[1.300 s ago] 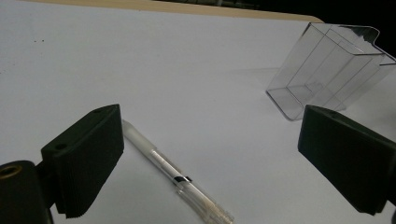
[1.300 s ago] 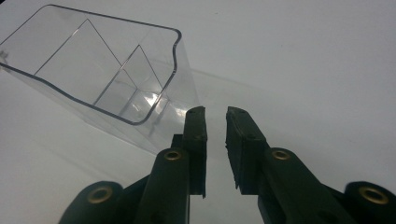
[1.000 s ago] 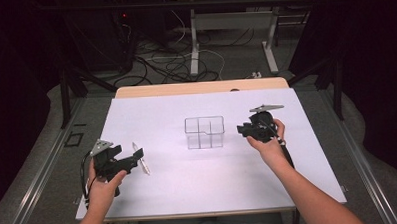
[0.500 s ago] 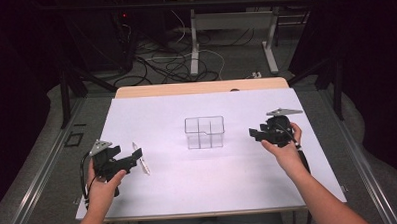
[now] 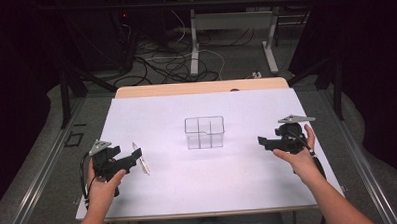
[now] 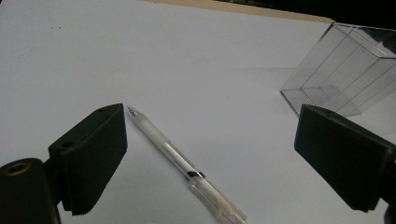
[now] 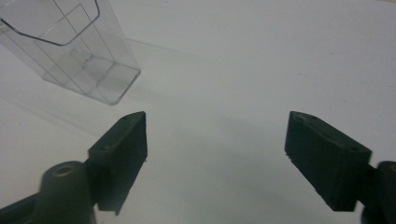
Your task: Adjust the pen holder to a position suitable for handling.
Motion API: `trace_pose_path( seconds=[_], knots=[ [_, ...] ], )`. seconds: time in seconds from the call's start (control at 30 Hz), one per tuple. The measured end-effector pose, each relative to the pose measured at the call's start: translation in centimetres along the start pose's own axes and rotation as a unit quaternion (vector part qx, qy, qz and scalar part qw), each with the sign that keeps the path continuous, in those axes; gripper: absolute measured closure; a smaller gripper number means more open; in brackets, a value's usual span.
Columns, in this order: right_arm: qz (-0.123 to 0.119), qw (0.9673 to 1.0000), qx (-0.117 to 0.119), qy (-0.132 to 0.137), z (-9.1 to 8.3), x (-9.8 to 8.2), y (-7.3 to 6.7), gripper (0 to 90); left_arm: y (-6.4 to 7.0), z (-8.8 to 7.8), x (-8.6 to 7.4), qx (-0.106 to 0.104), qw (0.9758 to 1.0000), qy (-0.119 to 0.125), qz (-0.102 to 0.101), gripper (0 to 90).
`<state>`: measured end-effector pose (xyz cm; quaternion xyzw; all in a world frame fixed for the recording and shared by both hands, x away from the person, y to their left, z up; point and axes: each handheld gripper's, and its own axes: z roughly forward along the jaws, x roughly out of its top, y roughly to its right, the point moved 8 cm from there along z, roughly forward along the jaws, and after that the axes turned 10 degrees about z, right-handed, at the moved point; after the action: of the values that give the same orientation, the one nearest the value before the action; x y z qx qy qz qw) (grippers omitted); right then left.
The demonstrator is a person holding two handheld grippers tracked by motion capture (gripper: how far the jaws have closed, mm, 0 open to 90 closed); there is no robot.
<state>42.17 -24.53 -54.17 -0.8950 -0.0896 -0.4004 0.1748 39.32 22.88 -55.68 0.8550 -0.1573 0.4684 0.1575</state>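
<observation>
A clear plastic pen [image 6: 180, 161] lies flat on the white table sheet, seen as a thin pale stick [image 5: 141, 159] at the left in the high view. My left gripper [image 5: 134, 156] hovers just over it, open, with the pen between its wide-spread jaws [image 6: 210, 158] but not touching them. A clear divided box [image 5: 204, 132] stands upright at the table's middle; it appears at the upper right of the left gripper view [image 6: 343, 77] and upper left of the right gripper view [image 7: 74, 46]. My right gripper [image 5: 263, 141] is open and holds nothing, to the right of the box [image 7: 217, 158].
The white sheet [image 5: 204, 187] covers a wooden table whose far edge [image 5: 200, 87] shows beyond it. Cables and desk legs [image 5: 194, 47] lie on the floor behind. Dark rails run along both sides of the table.
My right gripper has drawn back to the right, away from the clear box, and come lower toward the table. The left gripper and the pen have stayed put.
</observation>
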Motion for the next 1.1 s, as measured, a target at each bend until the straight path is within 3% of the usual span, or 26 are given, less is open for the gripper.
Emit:
trace_pose_path(
  seconds=[0.17, 0.23, 0.33, 0.4, 0.67, 0.83, 1.1],
  knots=[
    [0.021, 0.9998, -0.006, 0.002, -0.4, -0.7, 1.1, 2.6, 0.0, 0.0, -0.1, 0.003, 1.0000, -0.004, 0.002, 10.0],
    [0.018, 0.9998, -0.004, 0.001, -0.4, -1.1, 1.4, 0.0, 0.0, 0.0, 0.0, 0.003, 1.0000, 0.001, -0.002, 10.1],
    [0.008, 0.9999, -0.008, -0.005, -0.2, -1.8, 1.8, 0.0, 0.1, -0.1, 0.0, 0.003, 1.0000, -0.003, -0.001, 10.1],
    [0.022, 0.9997, -0.008, -0.009, -0.1, -2.3, 2.0, 0.0, 0.1, -0.1, -0.1, 0.003, 1.0000, -0.006, -0.001, 10.1],
    [0.035, 0.9990, -0.023, 0.014, -0.3, -2.4, 2.8, 0.0, 0.2, -0.1, 0.1, 0.004, 1.0000, 0.000, -0.003, 10.1],
    [0.034, 0.9988, -0.028, 0.021, -0.4, -2.3, 3.0, 0.0, 0.0, -0.2, 0.2, 0.000, 0.9999, -0.002, -0.014, 10.1],
    [0.057, 0.9977, -0.031, 0.019, -0.4, -2.3, 3.3, 0.0, -0.9, 0.1, 1.1, 0.016, 0.9991, 0.009, -0.039, 11.2]
  ],
)
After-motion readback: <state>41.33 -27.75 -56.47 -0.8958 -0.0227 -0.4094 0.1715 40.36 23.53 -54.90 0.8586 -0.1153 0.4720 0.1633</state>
